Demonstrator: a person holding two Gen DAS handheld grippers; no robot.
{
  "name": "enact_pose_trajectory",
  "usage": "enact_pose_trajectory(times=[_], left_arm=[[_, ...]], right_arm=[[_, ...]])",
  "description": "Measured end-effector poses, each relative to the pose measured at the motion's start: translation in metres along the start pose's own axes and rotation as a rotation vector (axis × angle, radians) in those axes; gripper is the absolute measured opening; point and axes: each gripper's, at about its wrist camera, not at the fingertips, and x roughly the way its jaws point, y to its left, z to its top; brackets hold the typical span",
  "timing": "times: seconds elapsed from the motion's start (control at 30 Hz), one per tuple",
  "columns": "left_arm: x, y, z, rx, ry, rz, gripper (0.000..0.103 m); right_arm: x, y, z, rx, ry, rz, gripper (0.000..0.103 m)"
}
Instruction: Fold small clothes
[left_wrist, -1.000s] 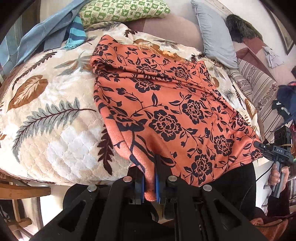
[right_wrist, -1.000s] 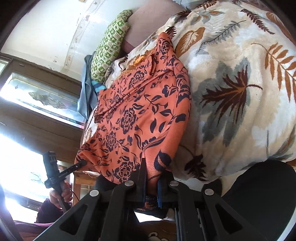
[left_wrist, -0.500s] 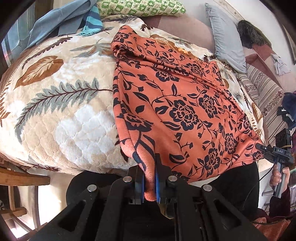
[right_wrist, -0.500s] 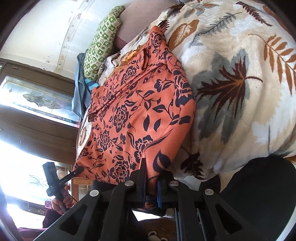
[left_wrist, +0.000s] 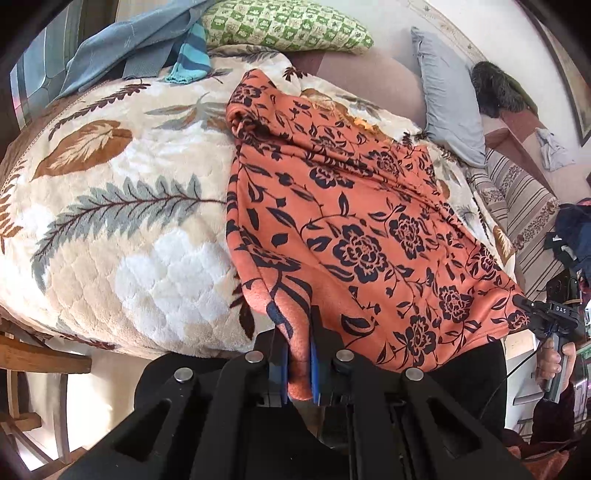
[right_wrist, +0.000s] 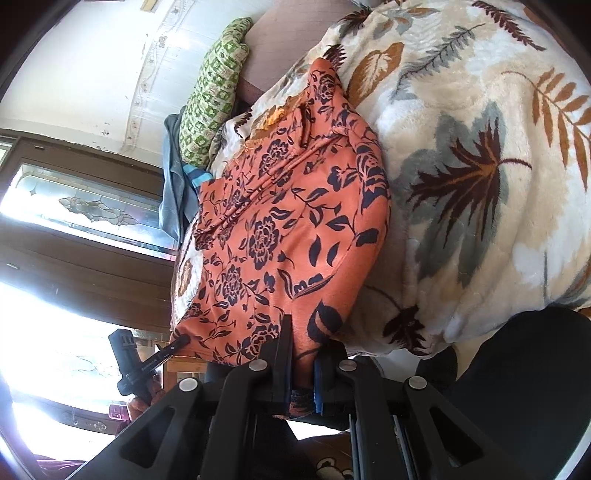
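Note:
An orange garment with dark flowers (left_wrist: 369, 229) lies spread over a leaf-patterned blanket (left_wrist: 129, 236) on a bed. Its near edge hangs off the bed side. My left gripper (left_wrist: 299, 358) is shut on the garment's near left corner, with cloth bunched between the blue pads. In the right wrist view the same garment (right_wrist: 280, 229) runs away from my right gripper (right_wrist: 303, 358), which is shut on the other near corner. Each gripper shows in the other's view: the right gripper (left_wrist: 524, 306) and the left gripper (right_wrist: 181, 339), both pinching the hem, which is stretched between them.
A green checked pillow (left_wrist: 284, 26) and blue cloths (left_wrist: 147, 48) lie at the bed's far end, with a grey pillow (left_wrist: 447, 96) to the right. A wooden chair (left_wrist: 33, 358) stands by the bed at lower left. Striped bedding (left_wrist: 528, 206) lies at the right.
In the left wrist view the garment has slid rightward in the picture and more blanket shows at left: the left gripper has shifted sideways with its corner. The right gripper has stayed put.

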Motion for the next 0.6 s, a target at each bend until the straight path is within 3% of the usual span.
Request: enact_pose_trajectory(times=[0.13, 0.3, 0.47, 0.6], left_arm=[[-0.020, 0.000, 0.028, 0.002, -0.062, -0.027, 0.009], [-0.036, 0.004, 0.085, 0.002, -0.137, -0.043, 0.009], [-0.026, 0.010, 0.162, 0.013, -0.183, -0.031, 0.009], [0.015, 0.028, 0.232, -0.071, -0.142, -0.019, 0.009]], right_arm=[[-0.011, 0.019, 0.017, -0.026, -0.028, 0.042, 0.008], [-0.014, 0.047, 0.060, -0.043, -0.071, 0.089, 0.008], [0.000, 0.071, 0.133, -0.055, -0.129, 0.097, 0.008], [0.035, 0.071, 0.208, -0.013, -0.147, 0.074, 0.008]])
